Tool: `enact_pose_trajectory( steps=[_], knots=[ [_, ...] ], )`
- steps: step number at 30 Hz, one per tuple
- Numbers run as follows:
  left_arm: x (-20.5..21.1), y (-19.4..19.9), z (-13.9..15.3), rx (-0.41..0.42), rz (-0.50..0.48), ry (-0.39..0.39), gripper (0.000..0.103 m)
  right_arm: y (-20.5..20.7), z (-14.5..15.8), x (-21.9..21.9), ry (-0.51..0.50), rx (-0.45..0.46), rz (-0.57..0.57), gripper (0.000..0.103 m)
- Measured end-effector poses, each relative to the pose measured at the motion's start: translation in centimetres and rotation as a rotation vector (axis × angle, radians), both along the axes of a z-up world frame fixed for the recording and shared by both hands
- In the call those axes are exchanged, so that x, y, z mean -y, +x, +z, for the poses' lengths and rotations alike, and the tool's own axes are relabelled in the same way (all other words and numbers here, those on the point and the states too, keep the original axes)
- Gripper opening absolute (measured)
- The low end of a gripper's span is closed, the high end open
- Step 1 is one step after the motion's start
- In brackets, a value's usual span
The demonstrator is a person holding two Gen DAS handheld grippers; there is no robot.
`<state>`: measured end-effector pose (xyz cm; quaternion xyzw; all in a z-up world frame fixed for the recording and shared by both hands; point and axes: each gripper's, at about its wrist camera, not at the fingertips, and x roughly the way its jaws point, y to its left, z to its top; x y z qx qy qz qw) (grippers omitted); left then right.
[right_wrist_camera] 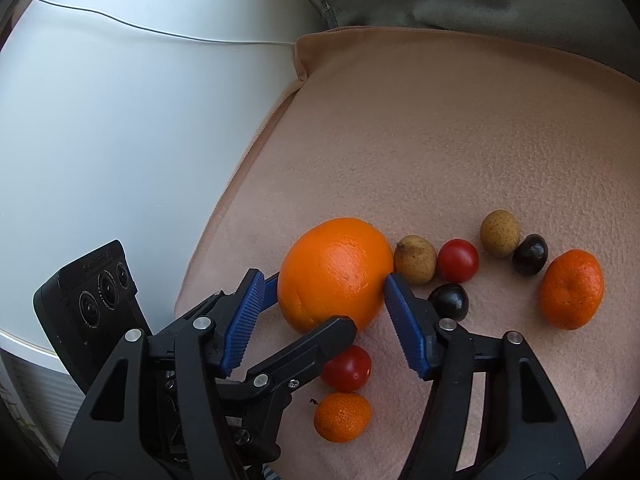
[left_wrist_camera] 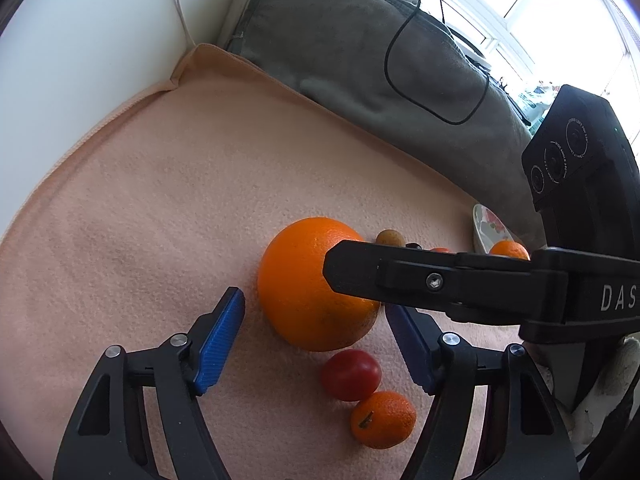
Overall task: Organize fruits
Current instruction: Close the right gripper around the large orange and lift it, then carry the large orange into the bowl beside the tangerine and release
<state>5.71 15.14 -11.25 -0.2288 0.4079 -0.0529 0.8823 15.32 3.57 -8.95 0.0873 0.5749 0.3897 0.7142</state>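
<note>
A large orange (left_wrist_camera: 296, 280) (right_wrist_camera: 336, 272) lies on the peach blanket (left_wrist_camera: 160, 200), and both grippers reach around it. My left gripper (left_wrist_camera: 313, 300) stands open, its blue pads (left_wrist_camera: 224, 340) on either side of the orange's near half with a gap on the left. My right gripper (right_wrist_camera: 323, 276) is open too. Its right pad (right_wrist_camera: 404, 324) touches the orange's side and the left pad stays apart from it. One black finger of the right gripper (left_wrist_camera: 400, 280) crosses over the orange in the left wrist view. A red tomato (right_wrist_camera: 346, 368) and a small mandarin (right_wrist_camera: 343, 416) lie just in front.
Right of the orange lie two brown fruits (right_wrist_camera: 415, 259), another tomato (right_wrist_camera: 458, 261), two dark plums (right_wrist_camera: 449, 301) and a mandarin (right_wrist_camera: 571, 289). A flowered plate (left_wrist_camera: 486, 226) sits at the right edge. A grey cushion (left_wrist_camera: 340, 48) with a black cable lies behind.
</note>
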Motion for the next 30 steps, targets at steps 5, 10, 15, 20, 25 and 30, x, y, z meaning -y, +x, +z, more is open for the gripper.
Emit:
enact_pose_trajectory(
  steps=[5, 10, 15, 20, 25, 30],
  knots=[
    [0.1, 0.2, -0.2, -0.002, -0.013, -0.009, 0.065, 0.5, -0.4, -0.5, -0.016, -0.001, 0.004, 0.065],
    [0.2, 0.4, -0.1, 0.004, -0.014, -0.003, 0.064, 0.7, -1.1, -0.4, -0.020, -0.007, 0.003, 0.064],
    [0.5, 0.2, 0.2, 0.014, -0.014, 0.018, 0.064, 0.4, -0.8, -0.1, -0.019, 0.012, 0.011, 0.064],
    [1.0, -0.1, 0.9, 0.033, -0.012, 0.041, 0.064, -0.1, 0.1, 0.4, -0.019, 0.048, 0.016, 0.064],
    [1.8, -0.3, 2.2, 0.063, -0.015, 0.069, 0.064, -0.2, 1.3, 1.3, -0.006, 0.082, 0.011, 0.064],
    [3.1, -0.2, 3.7, 0.096, -0.029, 0.094, 0.064, -0.5, 2.8, 2.7, 0.011, 0.118, -0.008, 0.064]
  ],
)
